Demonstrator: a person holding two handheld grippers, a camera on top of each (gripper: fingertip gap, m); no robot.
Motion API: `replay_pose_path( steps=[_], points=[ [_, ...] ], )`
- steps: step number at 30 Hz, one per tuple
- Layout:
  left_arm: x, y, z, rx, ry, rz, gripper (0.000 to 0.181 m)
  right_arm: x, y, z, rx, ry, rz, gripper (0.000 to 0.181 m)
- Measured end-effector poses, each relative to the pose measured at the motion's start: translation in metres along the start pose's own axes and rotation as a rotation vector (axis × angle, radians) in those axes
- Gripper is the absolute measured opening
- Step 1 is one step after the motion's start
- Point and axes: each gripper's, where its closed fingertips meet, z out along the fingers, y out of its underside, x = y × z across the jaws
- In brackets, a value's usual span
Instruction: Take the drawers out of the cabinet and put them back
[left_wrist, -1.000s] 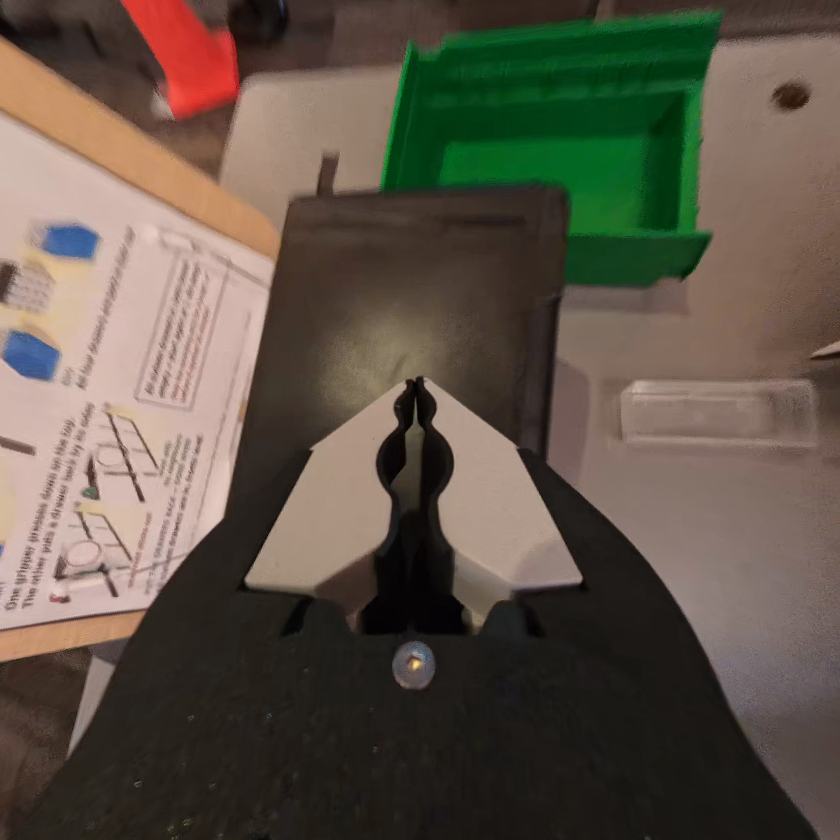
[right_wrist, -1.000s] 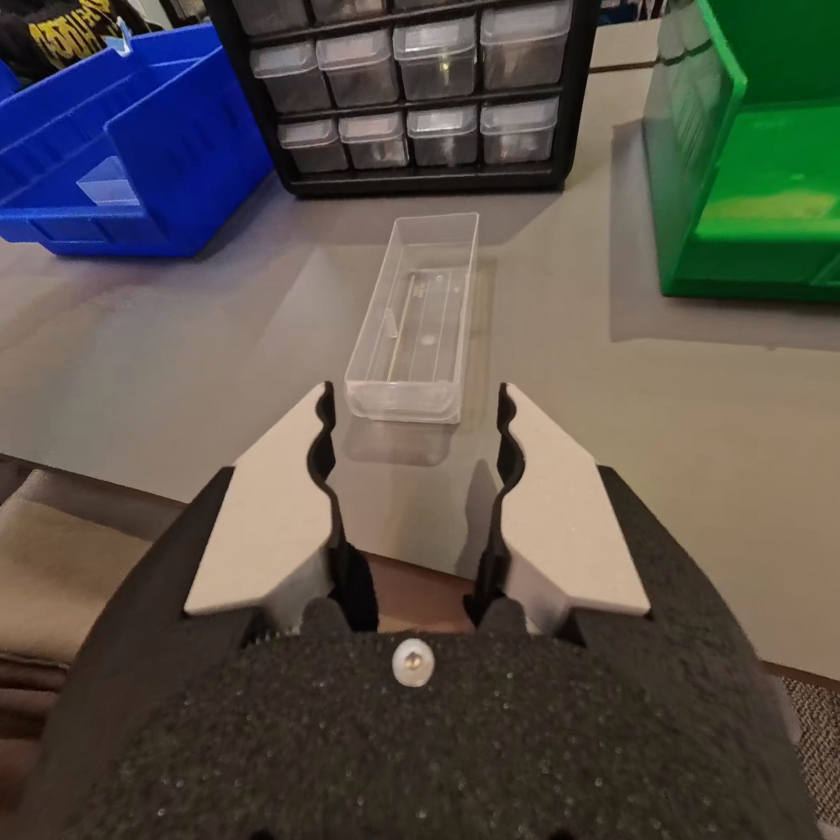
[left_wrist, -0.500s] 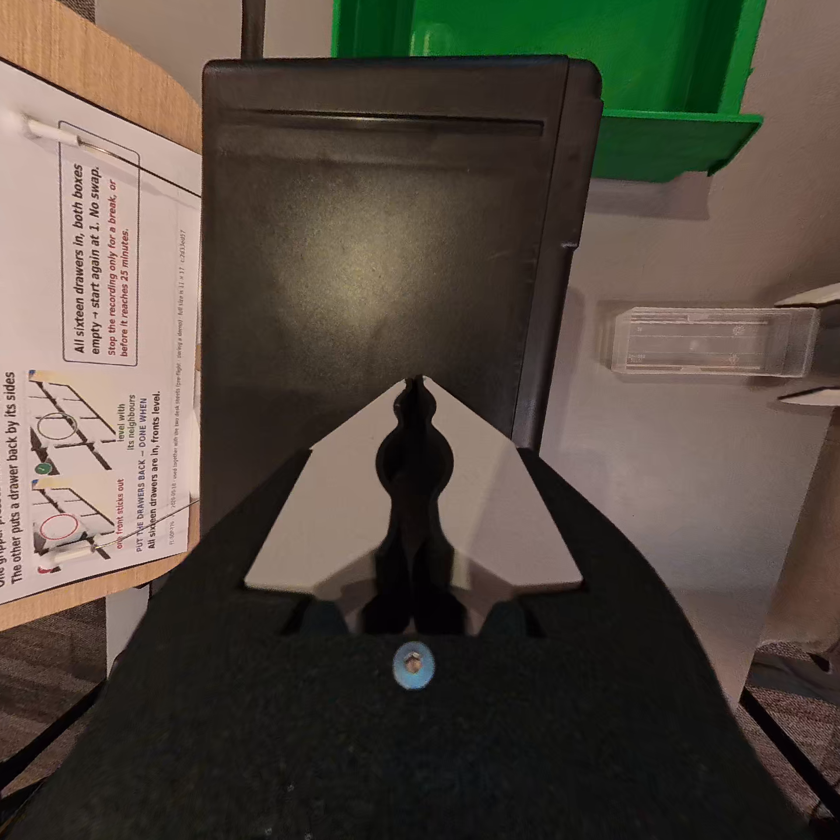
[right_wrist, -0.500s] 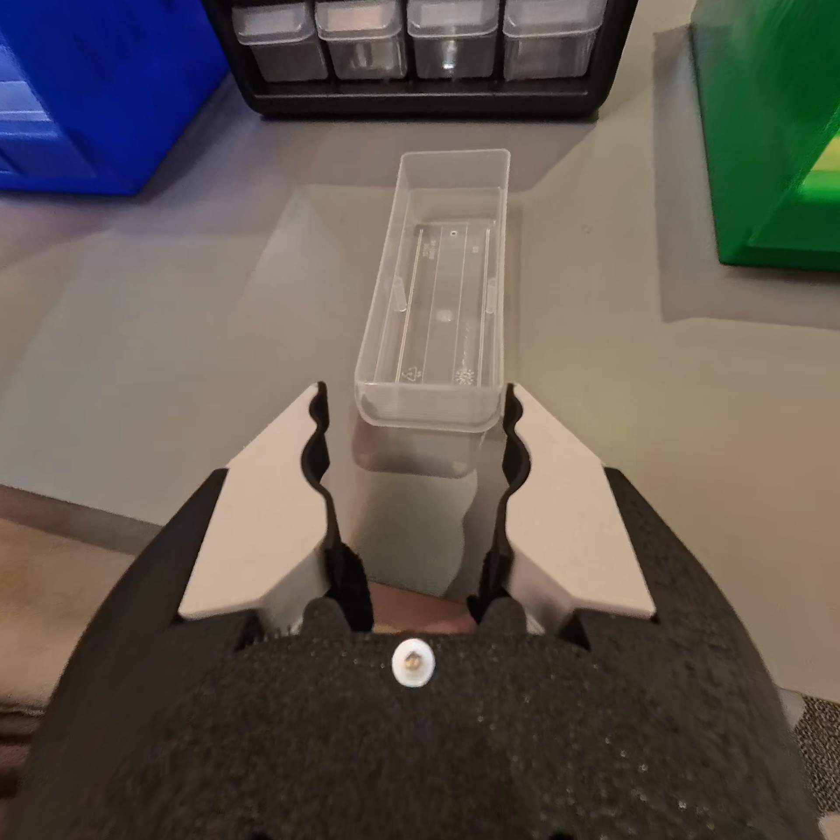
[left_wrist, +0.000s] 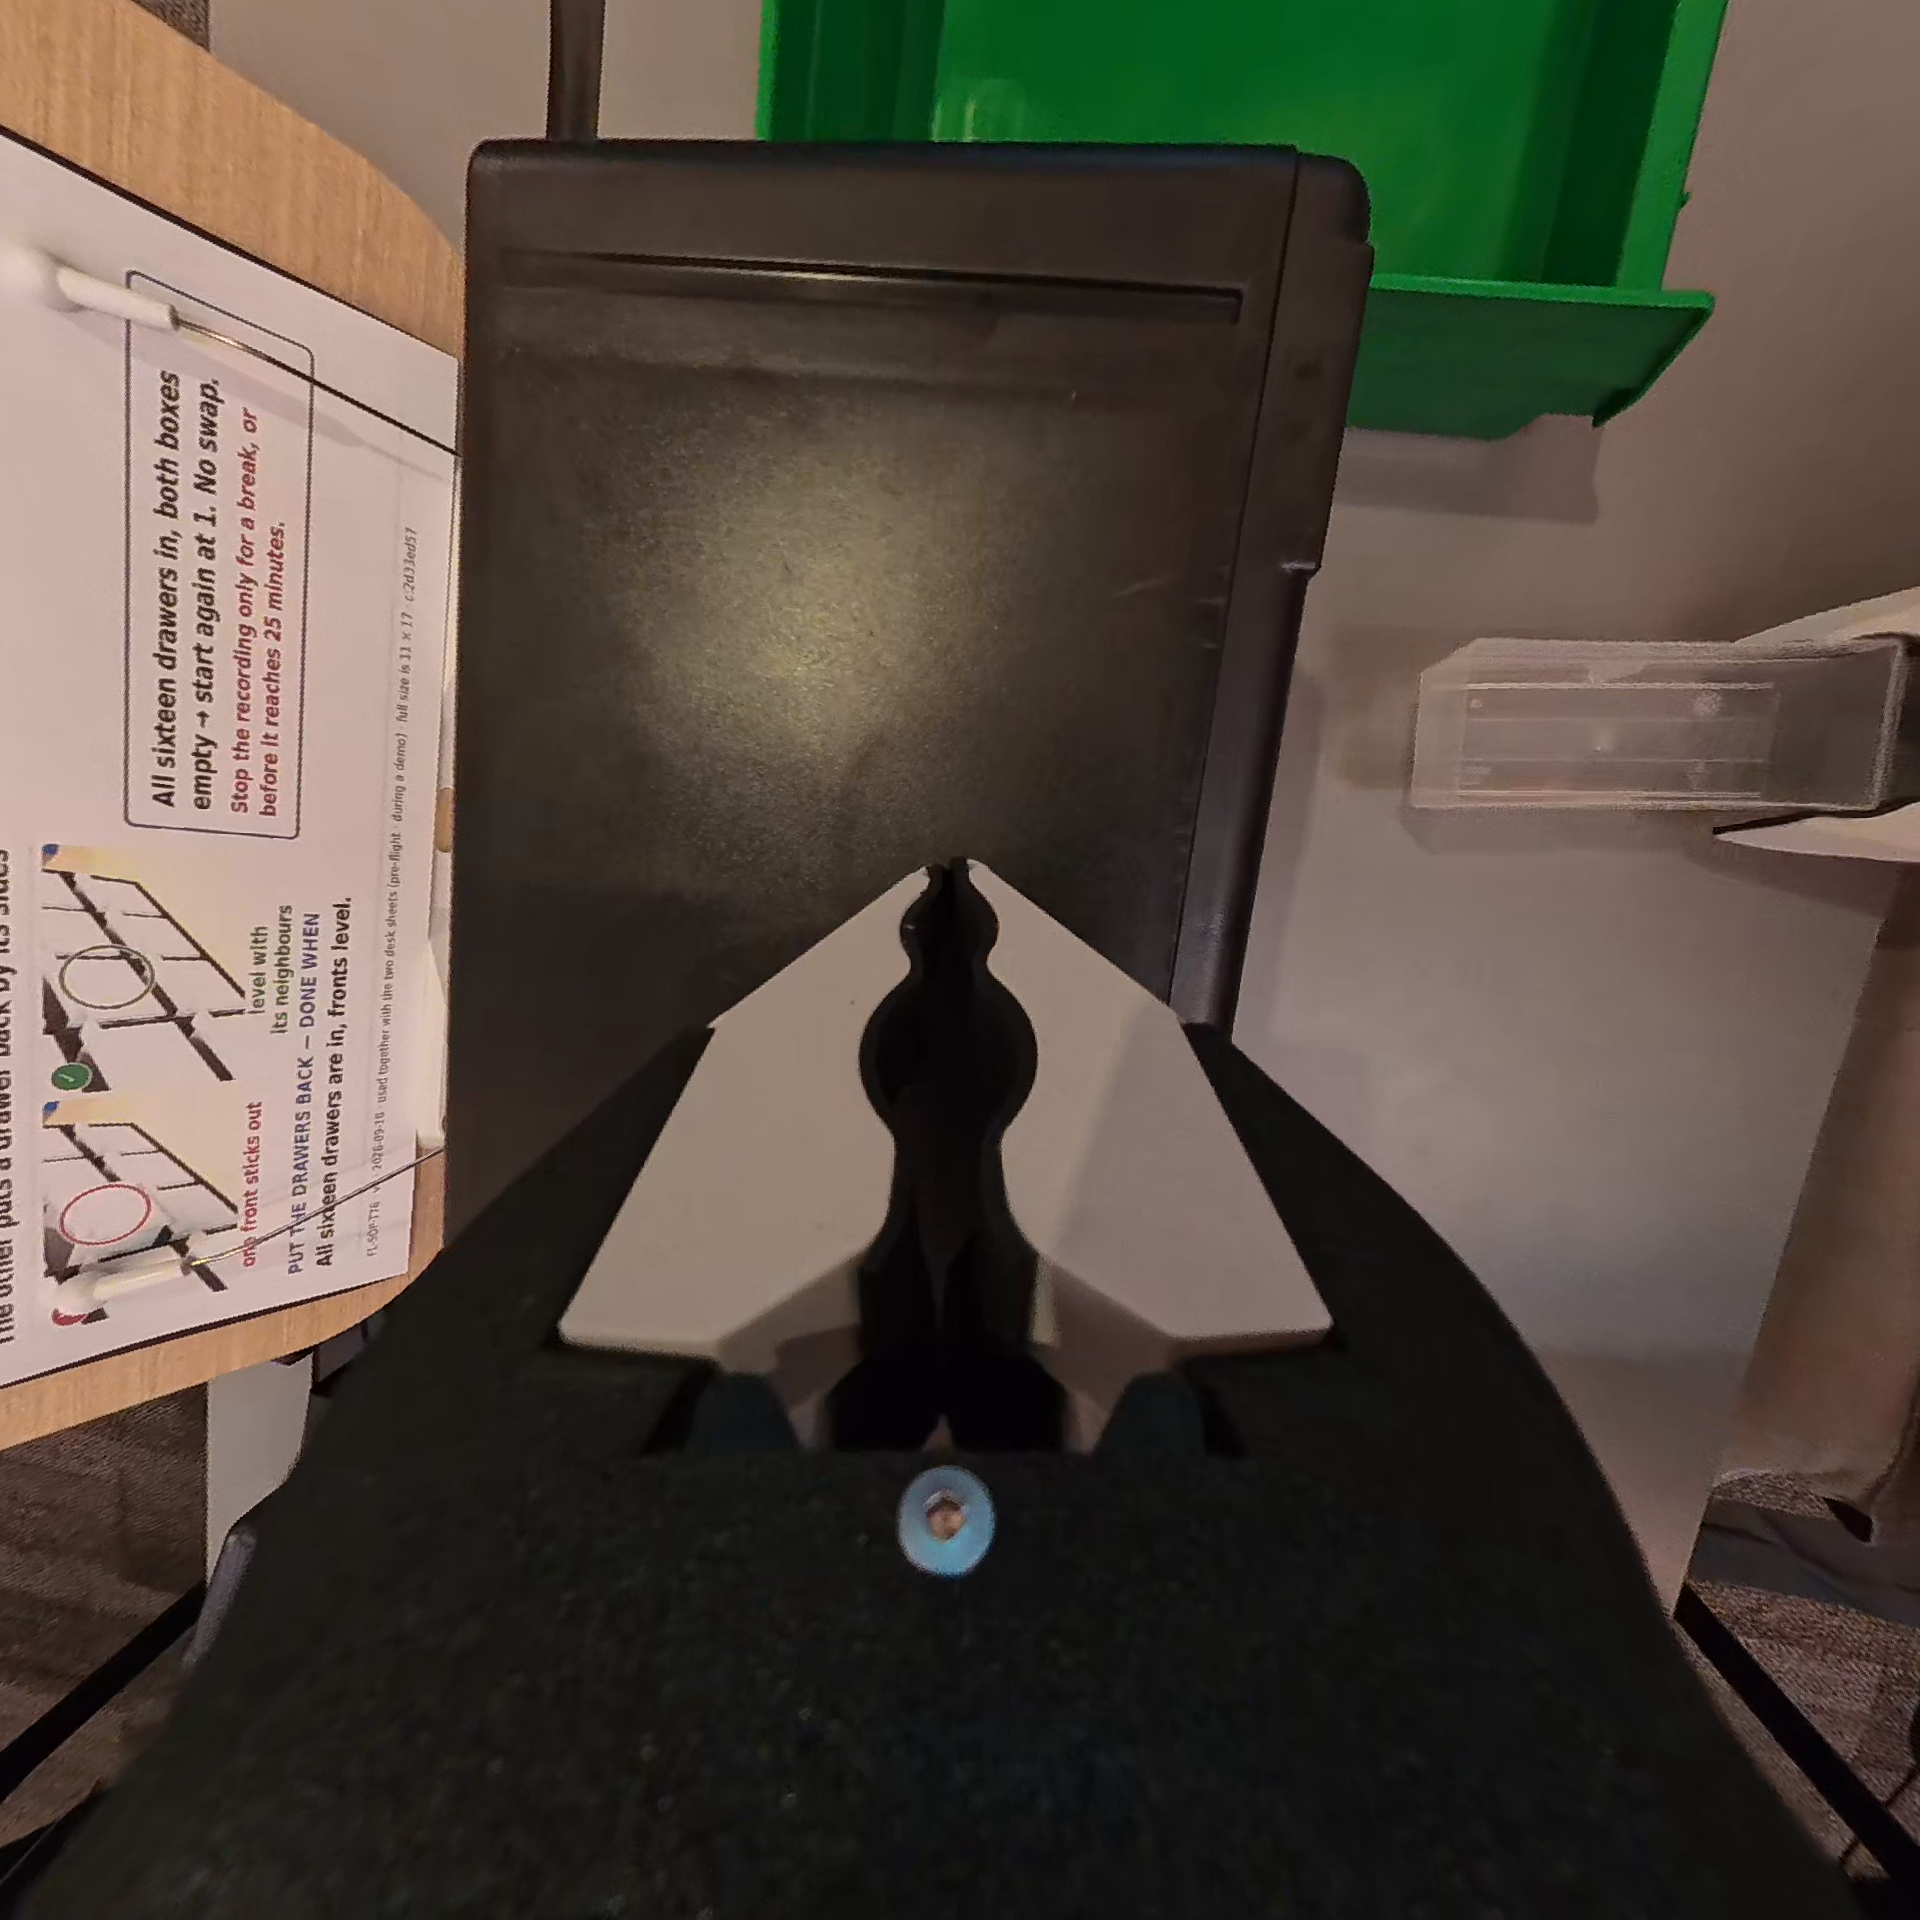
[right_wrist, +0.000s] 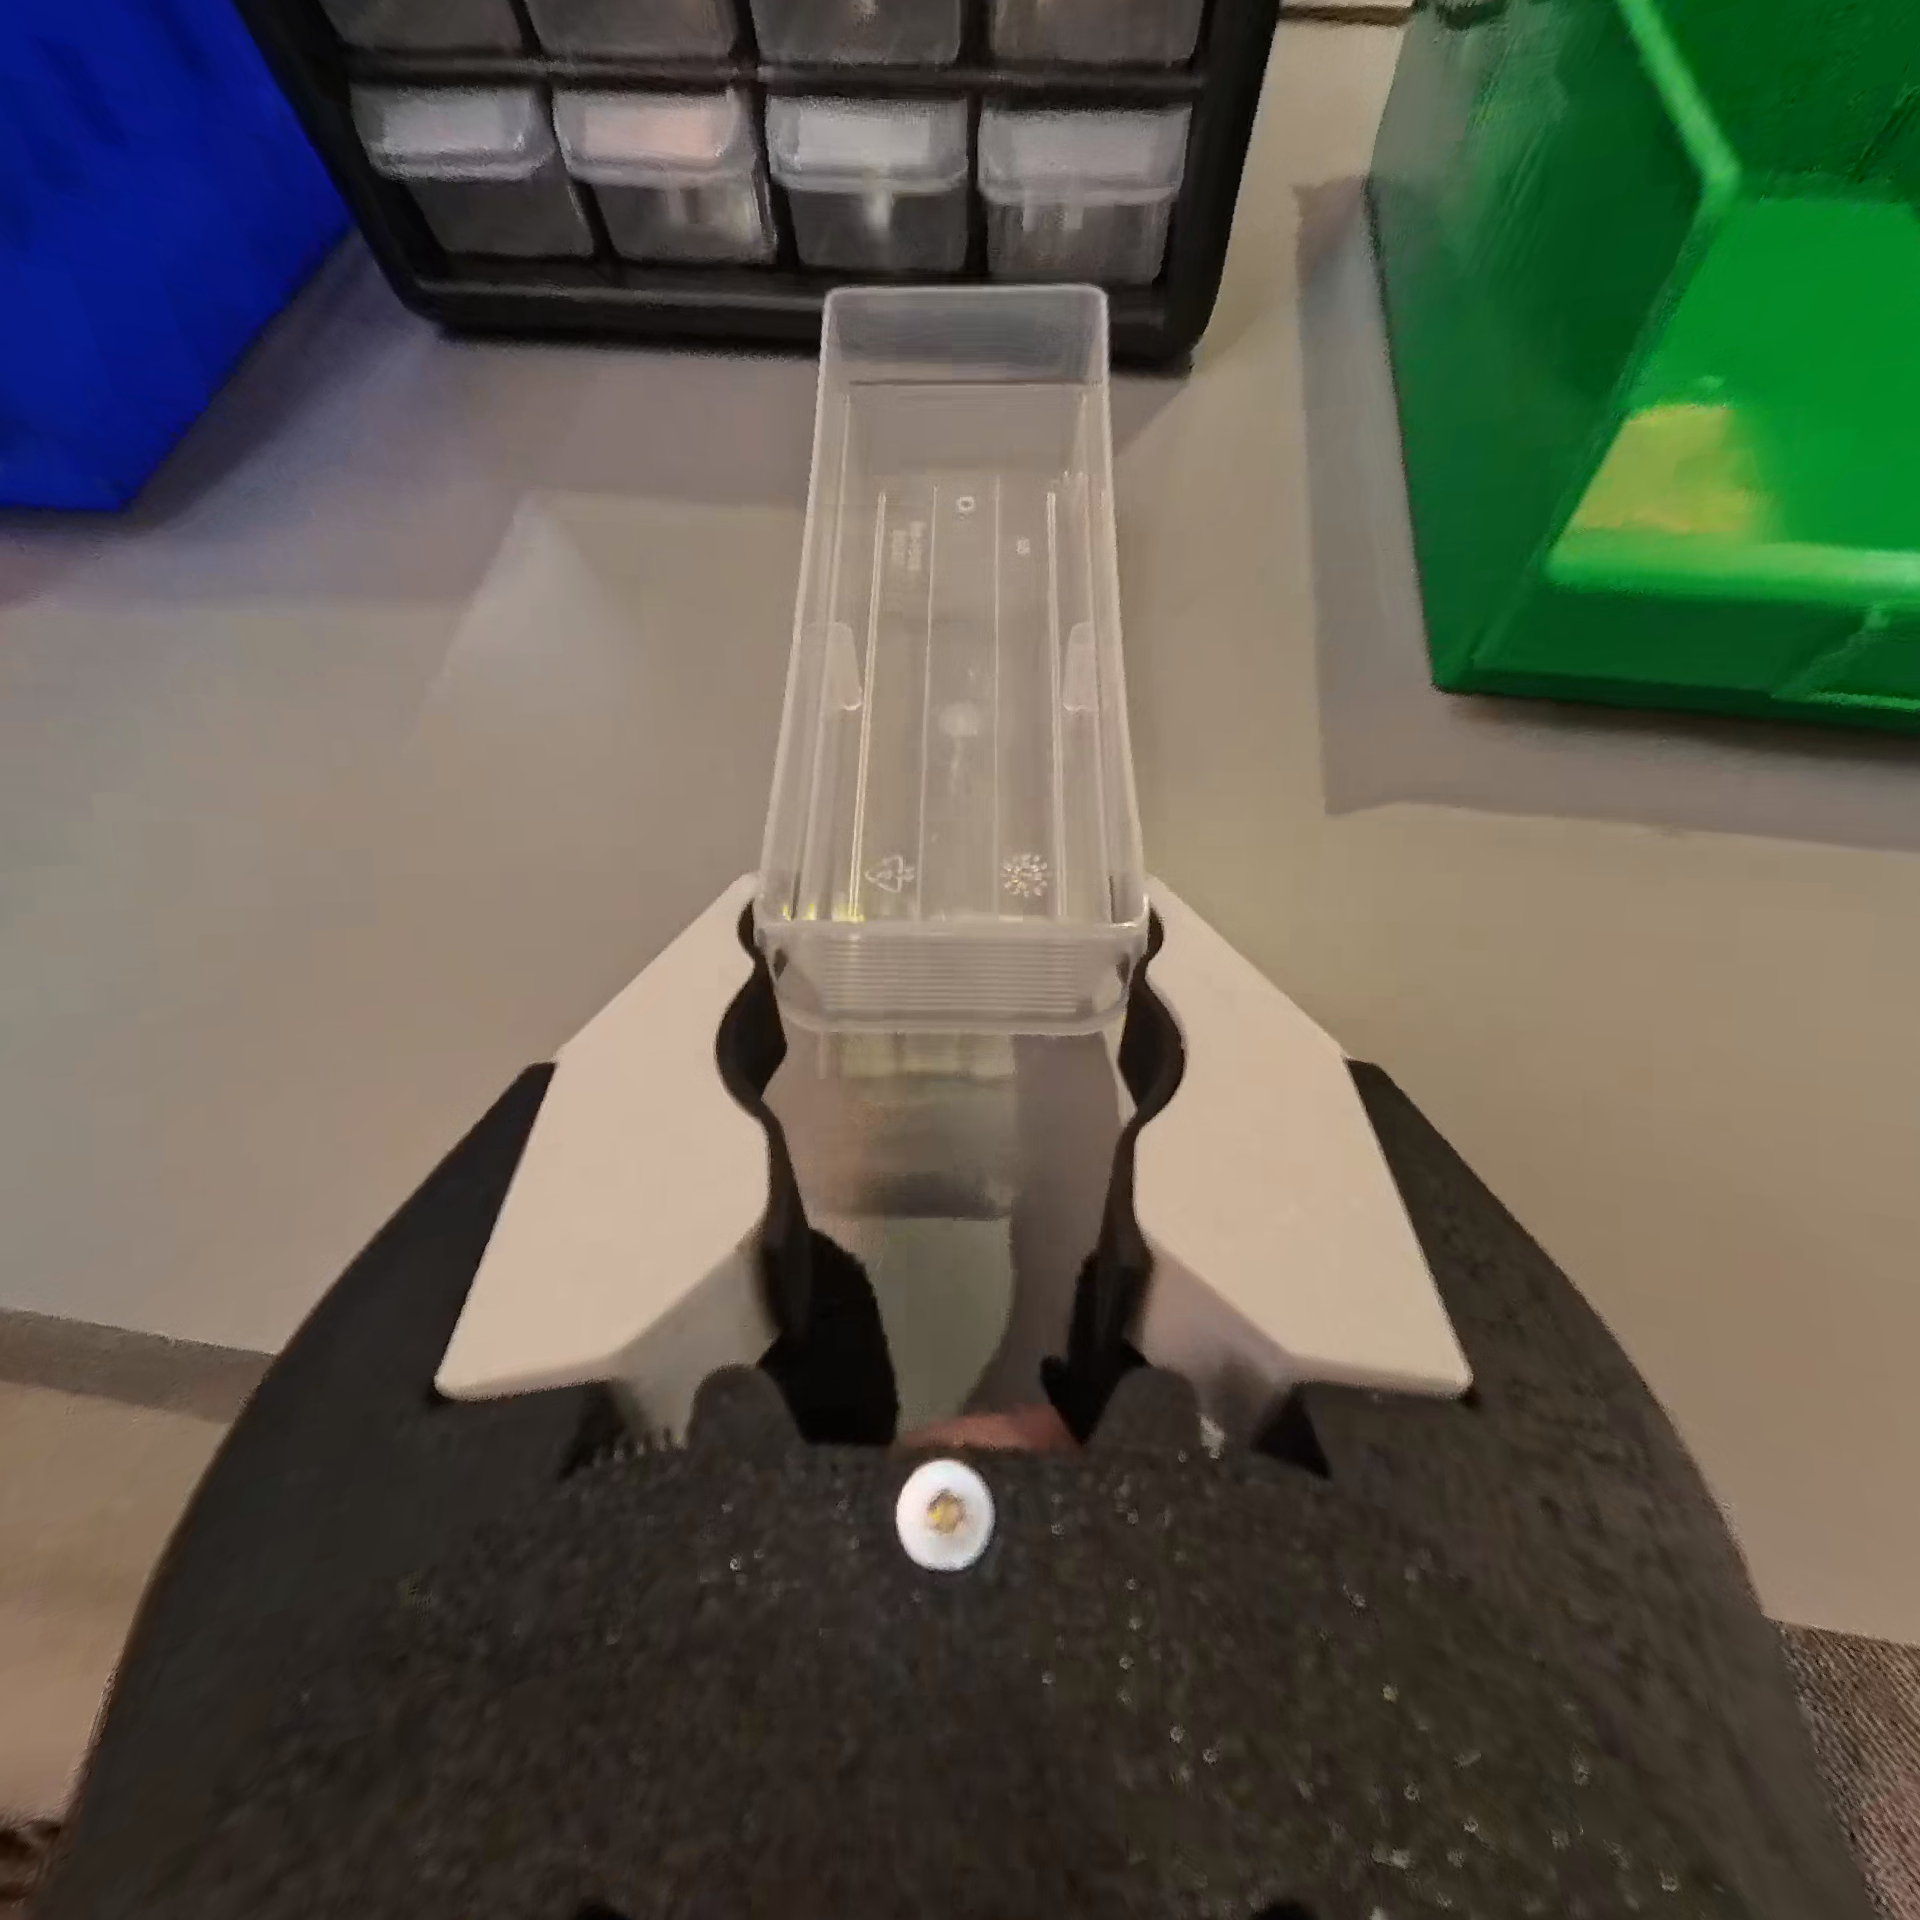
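- While one clear drawer (right_wrist: 951, 665) sits out on the table (right_wrist: 416, 831), short of the cabinet (right_wrist: 769, 135), lengthwise toward it: job only partway through.
- Right gripper (right_wrist: 951, 935): jaws partly open, tips flanking the drawer's near end, touching or nearly so; firm grip not certain.
- Left gripper (left_wrist: 951, 868): jaws closed together on nothing, poised over the cabinet's black top; contact not discernible.
- Visible cabinet slots in the right view: all filled with drawers; upper rows cut off, so the empty slot out of sight.
- Probably left: clamp, lift, line up with the empty slot, slide home flush.
- Green bin (right_wrist: 1683, 416) to the right, blue bin (right_wrist: 135, 260) to the left; contents not visible.
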Motion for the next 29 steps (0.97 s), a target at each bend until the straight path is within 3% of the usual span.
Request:
replay_pose_path(
  steps=[6,14,29],
  points=[
    [0.000,0.000,0.000,-0.004,-0.014,0.002,0.000,0.014,-0.062,-0.014,0.096,0.026,-0.003,0.064],
    [0.000,0.001,0.000,-0.055,-0.042,0.010,0.000,0.022,-0.139,0.012,0.053,-0.006,0.031,0.064],
    [0.002,0.001,-0.001,-0.071,-0.040,0.012,0.000,0.022,-0.157,0.021,-0.029,0.002,0.048,0.064]
  ],
)
